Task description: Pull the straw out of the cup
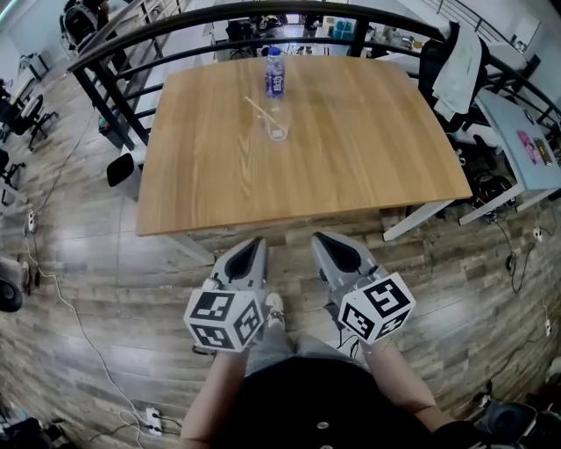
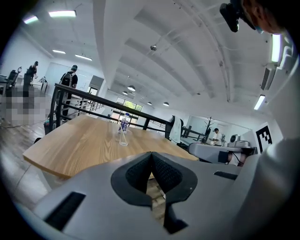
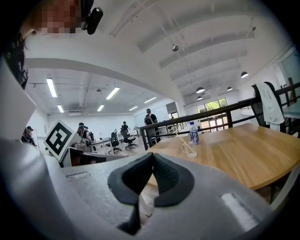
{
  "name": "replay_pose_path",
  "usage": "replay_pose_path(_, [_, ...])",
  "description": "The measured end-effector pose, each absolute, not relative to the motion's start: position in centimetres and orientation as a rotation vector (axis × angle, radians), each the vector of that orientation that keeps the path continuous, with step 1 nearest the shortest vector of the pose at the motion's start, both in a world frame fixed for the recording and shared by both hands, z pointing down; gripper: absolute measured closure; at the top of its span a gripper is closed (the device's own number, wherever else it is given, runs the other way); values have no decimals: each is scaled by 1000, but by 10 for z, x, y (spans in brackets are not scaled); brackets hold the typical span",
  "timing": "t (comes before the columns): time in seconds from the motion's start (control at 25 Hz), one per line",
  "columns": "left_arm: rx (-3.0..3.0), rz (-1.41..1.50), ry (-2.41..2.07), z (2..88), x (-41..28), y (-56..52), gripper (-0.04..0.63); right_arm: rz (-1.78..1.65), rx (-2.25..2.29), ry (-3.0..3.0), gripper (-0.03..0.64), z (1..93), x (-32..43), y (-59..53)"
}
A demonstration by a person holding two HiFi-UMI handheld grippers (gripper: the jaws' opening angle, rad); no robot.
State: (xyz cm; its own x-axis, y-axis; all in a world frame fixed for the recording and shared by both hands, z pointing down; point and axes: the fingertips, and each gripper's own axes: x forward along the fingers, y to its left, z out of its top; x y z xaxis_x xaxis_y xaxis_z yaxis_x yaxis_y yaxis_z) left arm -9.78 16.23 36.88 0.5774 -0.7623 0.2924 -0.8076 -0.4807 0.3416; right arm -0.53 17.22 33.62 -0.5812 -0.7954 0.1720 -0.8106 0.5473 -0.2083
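Observation:
A clear cup (image 1: 277,125) stands on the far half of the wooden table (image 1: 351,158), with a pale straw (image 1: 260,112) leaning out of it to the left. Both grippers hang short of the table's near edge, far from the cup. My left gripper (image 1: 256,243) is shut with nothing between its jaws, and so is my right gripper (image 1: 323,238). In the left gripper view the cup (image 2: 123,138) is small and distant beyond the gripper (image 2: 151,154). In the right gripper view the cup (image 3: 189,149) and straw (image 3: 182,140) lie far ahead of the gripper (image 3: 152,155).
A water bottle (image 1: 274,74) stands just behind the cup. A black railing (image 1: 263,10) runs behind the table. An office chair with a white garment (image 1: 456,66) and a white desk (image 1: 521,140) sit at the right. Cables (image 1: 79,324) lie on the wood floor. People stand far off.

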Motion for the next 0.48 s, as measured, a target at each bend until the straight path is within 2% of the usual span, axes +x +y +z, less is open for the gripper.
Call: replay_pose_path(0.48, [2457,143,-1110,361,-104,57,579,379,1481,-2685,618,326,-43,69])
